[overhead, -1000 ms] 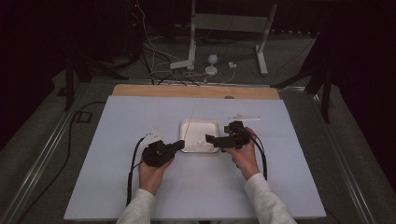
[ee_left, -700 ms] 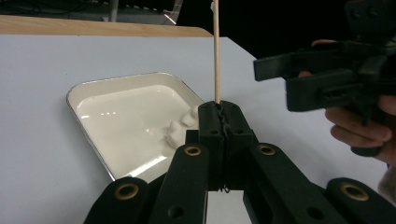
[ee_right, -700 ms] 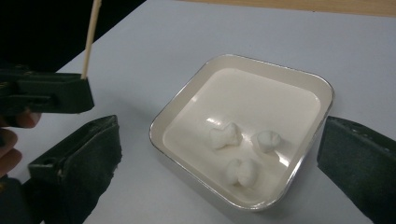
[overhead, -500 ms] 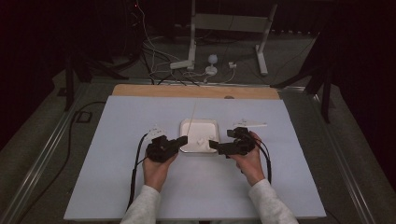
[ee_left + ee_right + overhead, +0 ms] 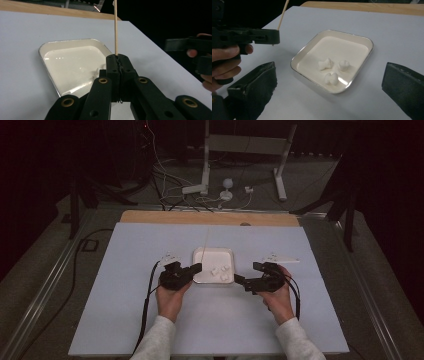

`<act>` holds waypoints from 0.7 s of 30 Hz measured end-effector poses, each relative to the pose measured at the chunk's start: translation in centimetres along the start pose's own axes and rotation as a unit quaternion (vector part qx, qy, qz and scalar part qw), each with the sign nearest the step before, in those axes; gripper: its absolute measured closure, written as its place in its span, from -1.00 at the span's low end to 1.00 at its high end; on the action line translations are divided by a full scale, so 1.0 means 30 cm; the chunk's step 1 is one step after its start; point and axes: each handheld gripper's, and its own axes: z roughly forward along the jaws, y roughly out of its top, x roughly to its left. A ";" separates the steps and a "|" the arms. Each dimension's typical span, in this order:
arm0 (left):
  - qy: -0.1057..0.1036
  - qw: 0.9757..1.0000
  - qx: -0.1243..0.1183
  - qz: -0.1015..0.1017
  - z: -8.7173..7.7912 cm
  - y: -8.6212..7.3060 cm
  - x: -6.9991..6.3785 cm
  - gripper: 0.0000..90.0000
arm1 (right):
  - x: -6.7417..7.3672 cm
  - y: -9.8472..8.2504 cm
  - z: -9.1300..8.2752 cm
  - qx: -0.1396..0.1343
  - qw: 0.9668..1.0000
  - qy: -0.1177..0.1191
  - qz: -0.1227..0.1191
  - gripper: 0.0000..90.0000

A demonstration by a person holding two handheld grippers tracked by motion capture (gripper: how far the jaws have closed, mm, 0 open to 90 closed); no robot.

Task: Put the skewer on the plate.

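Skewer (image 5: 115, 27): upright, long axis vertical, base clamped between closed jaws of left gripper (image 5: 117, 65); right gripper (image 5: 329, 87) jaws wide, empty, facing tray (image 5: 364, 40).

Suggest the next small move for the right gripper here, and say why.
Probably ease the right gripper forward and close on one of the marshmallow-like pieces in the tray: its fingers are spread wide, aimed at them, while the left gripper already clamps an upright skewer beside the tray.
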 end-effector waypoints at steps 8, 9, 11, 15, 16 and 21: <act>0.014 1.000 0.011 -0.013 0.037 -0.012 0.010 1.00 | -0.019 -0.033 -0.049 -0.007 1.000 -0.003 0.002 -1.00; 0.014 1.000 0.012 -0.014 0.042 -0.013 0.011 1.00 | -0.021 -0.038 -0.054 -0.005 1.000 -0.005 0.000 -1.00; 0.016 1.000 0.015 -0.018 0.051 -0.017 0.013 1.00 | -0.026 -0.045 -0.064 -0.001 1.000 -0.010 -0.002 -1.00; 0.018 0.999 0.020 -0.022 0.070 -0.026 0.011 1.00 | -0.038 -0.055 -0.095 -0.004 1.000 -0.015 -0.002 -1.00; 0.019 0.999 0.022 -0.022 0.074 -0.028 0.011 0.99 | -0.041 -0.058 -0.103 -0.005 1.000 -0.016 -0.003 -1.00; 0.025 0.999 0.029 -0.024 0.089 -0.035 0.015 0.99 | -0.056 -0.072 -0.142 -0.010 1.000 -0.020 -0.004 -1.00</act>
